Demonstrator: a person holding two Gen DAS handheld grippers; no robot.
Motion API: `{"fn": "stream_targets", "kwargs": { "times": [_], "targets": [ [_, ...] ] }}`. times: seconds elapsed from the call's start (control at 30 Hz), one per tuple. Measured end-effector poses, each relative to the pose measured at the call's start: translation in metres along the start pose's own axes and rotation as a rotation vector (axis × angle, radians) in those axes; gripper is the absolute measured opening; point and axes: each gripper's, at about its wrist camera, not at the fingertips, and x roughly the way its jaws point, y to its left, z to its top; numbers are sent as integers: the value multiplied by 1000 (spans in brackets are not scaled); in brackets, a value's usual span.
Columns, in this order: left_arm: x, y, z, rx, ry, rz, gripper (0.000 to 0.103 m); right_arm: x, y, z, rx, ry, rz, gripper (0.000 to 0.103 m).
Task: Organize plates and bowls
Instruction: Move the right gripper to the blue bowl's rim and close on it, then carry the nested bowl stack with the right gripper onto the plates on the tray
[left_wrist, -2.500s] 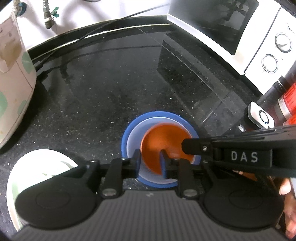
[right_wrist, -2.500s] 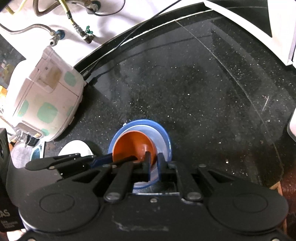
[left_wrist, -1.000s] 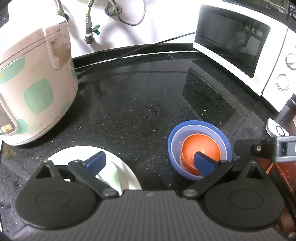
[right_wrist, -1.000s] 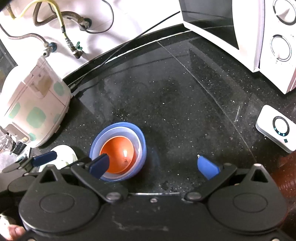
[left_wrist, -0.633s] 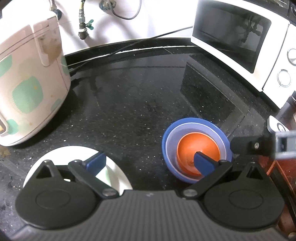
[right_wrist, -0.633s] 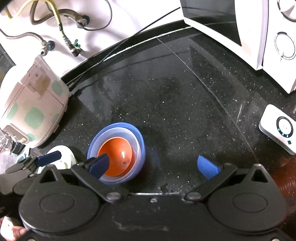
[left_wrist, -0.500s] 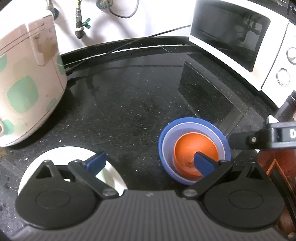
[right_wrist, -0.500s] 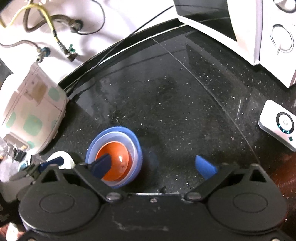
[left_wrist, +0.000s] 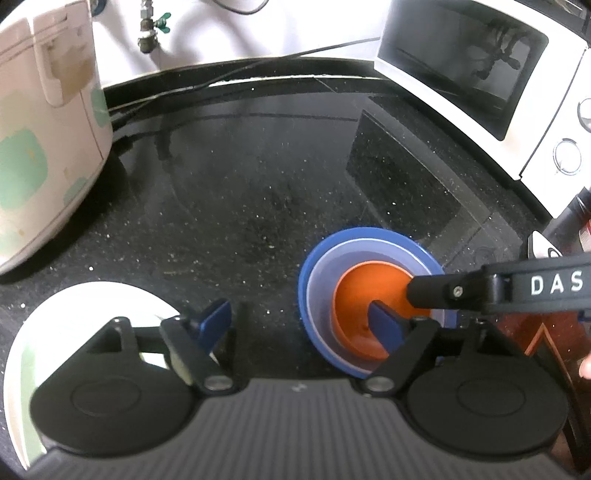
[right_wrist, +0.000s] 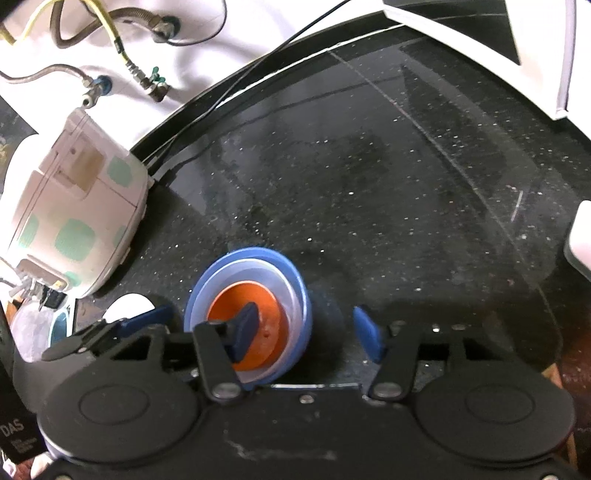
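Observation:
An orange bowl (left_wrist: 364, 295) sits nested in a pale lilac bowl (left_wrist: 321, 284), which sits in a blue bowl (left_wrist: 314, 254) on the black countertop; the stack also shows in the right wrist view (right_wrist: 255, 295). A white plate (left_wrist: 44, 321) lies at the lower left under my left gripper. My left gripper (left_wrist: 299, 325) is open, its right finger over the orange bowl. My right gripper (right_wrist: 306, 332) is open and straddles the stack's right rim, its left finger over the orange bowl.
A white rice cooker with green patches (left_wrist: 40, 122) stands at the left. A white microwave (left_wrist: 491, 74) stands at the back right. A small white device (right_wrist: 581, 236) lies at the right. Cables run along the back wall (right_wrist: 221, 92).
Both grippers let go of the orange bowl and opened, pulled back, then came down closer to the stack. The right gripper now straddles the stack's right side.

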Motion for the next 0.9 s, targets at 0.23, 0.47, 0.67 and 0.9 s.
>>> {"fn": "stream_targets", "kwargs": {
  "times": [0.23, 0.47, 0.67, 0.9],
  "targets": [
    [8, 0, -1, -19, 33, -36, 48, 9, 10, 1, -56, 14, 11, 27],
    [10, -3, -3, -27, 40, -33, 39, 11, 15, 0, -87, 5, 11, 14],
    [12, -5, 1, -27, 51, -20, 38, 13, 15, 2, -90, -2, -1, 14],
    [3, -2, 3, -29, 45, -29, 37, 5, 20, 2, -102, -22, -13, 14]
  ]
}}
